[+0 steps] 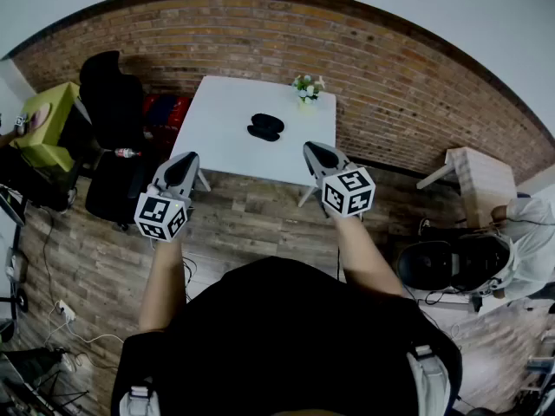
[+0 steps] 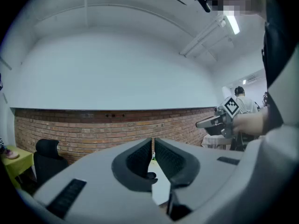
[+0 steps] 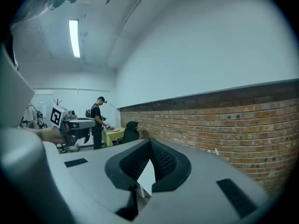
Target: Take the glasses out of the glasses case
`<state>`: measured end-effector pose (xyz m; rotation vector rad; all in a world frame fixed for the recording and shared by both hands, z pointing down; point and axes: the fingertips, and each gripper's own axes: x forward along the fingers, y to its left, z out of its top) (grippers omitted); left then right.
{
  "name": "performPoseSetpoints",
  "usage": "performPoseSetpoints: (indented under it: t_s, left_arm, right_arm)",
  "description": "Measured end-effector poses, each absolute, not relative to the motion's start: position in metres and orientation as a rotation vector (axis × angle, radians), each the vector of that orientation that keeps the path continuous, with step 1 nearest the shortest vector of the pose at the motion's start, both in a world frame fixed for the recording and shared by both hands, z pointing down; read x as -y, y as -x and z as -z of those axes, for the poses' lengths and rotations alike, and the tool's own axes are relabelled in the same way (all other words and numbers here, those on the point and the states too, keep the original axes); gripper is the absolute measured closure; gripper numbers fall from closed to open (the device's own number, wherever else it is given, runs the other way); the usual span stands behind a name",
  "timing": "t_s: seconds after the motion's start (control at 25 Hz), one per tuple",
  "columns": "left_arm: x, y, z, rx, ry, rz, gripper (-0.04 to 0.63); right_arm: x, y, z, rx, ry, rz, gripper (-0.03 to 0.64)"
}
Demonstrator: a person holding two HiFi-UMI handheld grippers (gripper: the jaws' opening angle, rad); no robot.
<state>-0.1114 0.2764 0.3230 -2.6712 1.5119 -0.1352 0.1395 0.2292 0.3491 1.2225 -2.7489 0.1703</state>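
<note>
A black glasses case (image 1: 264, 126) lies closed near the middle of a white table (image 1: 225, 146) that stands against the brick wall. Both grippers hover in front of the table's near edge, apart from the case. My left gripper (image 1: 184, 168) is at the left, its jaws together with nothing between them (image 2: 153, 143). Through its narrow gap I glimpse the case (image 2: 150, 175). My right gripper (image 1: 319, 154) is at the right, shut and empty (image 3: 150, 143), with a strip of the table (image 3: 145, 176) showing below its tips.
A small flower pot (image 1: 307, 88) stands at the table's far right corner. A black office chair (image 1: 111, 102) and a yellow-green table (image 1: 48, 120) are at the left. A pale wooden stool (image 1: 473, 176) and a person (image 1: 525, 232) are at the right. Cables (image 1: 65, 315) trail over the wooden floor.
</note>
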Motion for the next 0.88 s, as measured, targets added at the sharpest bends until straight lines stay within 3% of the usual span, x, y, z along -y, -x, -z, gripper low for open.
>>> performPoseSetpoints:
  t_s: [0.88]
  left_arm:
    - [-0.279,0.17,-0.332,-1.432,2.714,0.131,0.569]
  right_arm:
    - [-0.246,-0.097,-0.348,2.699,-1.359,-0.167,0.601]
